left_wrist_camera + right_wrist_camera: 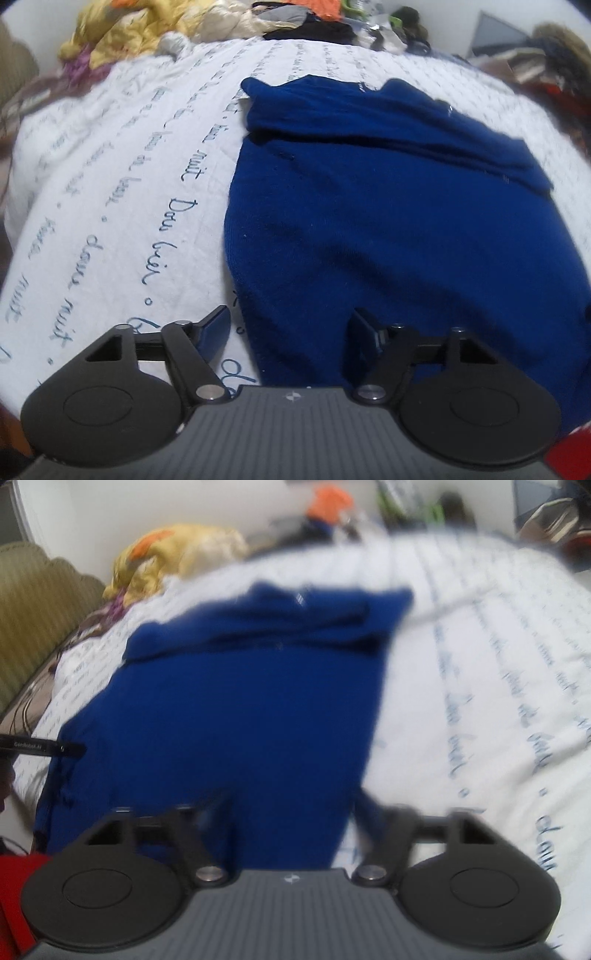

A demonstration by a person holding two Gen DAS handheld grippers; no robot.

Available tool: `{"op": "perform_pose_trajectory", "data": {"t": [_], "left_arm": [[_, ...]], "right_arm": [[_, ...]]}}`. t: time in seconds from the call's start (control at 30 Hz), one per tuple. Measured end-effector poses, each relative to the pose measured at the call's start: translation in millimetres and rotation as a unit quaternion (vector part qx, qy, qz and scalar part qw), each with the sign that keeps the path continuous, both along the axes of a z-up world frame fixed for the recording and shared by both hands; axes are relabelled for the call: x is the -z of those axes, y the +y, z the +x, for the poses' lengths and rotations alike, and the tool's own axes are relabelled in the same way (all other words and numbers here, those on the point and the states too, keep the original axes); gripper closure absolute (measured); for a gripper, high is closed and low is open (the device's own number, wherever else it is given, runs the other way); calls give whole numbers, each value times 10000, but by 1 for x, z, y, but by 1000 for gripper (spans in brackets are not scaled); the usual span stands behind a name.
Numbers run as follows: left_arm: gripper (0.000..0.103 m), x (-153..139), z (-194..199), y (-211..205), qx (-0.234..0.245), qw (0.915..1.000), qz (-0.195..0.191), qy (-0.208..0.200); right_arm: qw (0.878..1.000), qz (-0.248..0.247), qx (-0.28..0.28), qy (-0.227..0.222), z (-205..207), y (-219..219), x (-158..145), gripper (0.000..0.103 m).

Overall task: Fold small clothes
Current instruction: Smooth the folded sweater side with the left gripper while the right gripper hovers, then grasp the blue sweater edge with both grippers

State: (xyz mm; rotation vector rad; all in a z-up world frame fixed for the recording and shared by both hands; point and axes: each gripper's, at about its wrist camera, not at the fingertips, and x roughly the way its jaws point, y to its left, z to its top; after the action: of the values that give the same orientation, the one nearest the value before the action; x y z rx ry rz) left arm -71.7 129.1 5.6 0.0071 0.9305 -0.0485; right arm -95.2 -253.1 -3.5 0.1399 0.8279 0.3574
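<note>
A dark blue garment (pixel 388 221) lies flat on the bed's white sheet with blue script (pixel 110 184), its far part folded across as a band (pixel 369 122). My left gripper (pixel 287 317) is low over the garment's near left corner. Its jaws stand apart and straddle the cloth's left edge, one finger (pixel 216 328) over the sheet and the other over the cloth. In the blurred right wrist view, my right gripper (pixel 291 805) hangs over the near right corner of the garment (pixel 240 709), with its jaws apart across that edge. The left gripper's black tip (pixel 55 747) shows at the garment's left side.
A heap of yellow and mixed clothes (pixel 122 33) lies at the far end of the bed. More clutter (pixel 546 55) is at the far right. An olive sofa (pixel 33 609) stands beyond the bed's left side. Something red (pixel 14 886) sits near the front edge.
</note>
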Motion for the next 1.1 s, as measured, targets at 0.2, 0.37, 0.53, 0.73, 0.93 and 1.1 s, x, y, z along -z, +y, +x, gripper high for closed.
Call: {"op": "perform_pose_trajectory", "data": {"t": [0.2, 0.37, 0.53, 0.73, 0.93, 1.1], "left_arm": [[93, -5, -8, 3, 201, 9996, -129, -127], [100, -28, -2, 2, 402, 9968, -528, -435], [100, -54, 33, 1, 335, 9896, -1006, -970], [99, -39, 93, 0, 48, 9887, -1102, -1011], [51, -27, 100, 17, -191, 9916, -1090, -677], [21, -32, 66, 22, 55, 9908, -1180, -655]], "right_arm": [[9999, 149, 2, -77, 2, 8, 2, 94], [9971, 622, 185, -389, 14, 2, -11, 97], [9939, 606, 338, -856, 50, 0, -34, 97], [9885, -133, 881, -1224, 108, 3, -42, 98], [9886, 449, 1190, -809, 117, -14, -34, 84], [9927, 605, 803, -668, 68, -19, -26, 22]]}}
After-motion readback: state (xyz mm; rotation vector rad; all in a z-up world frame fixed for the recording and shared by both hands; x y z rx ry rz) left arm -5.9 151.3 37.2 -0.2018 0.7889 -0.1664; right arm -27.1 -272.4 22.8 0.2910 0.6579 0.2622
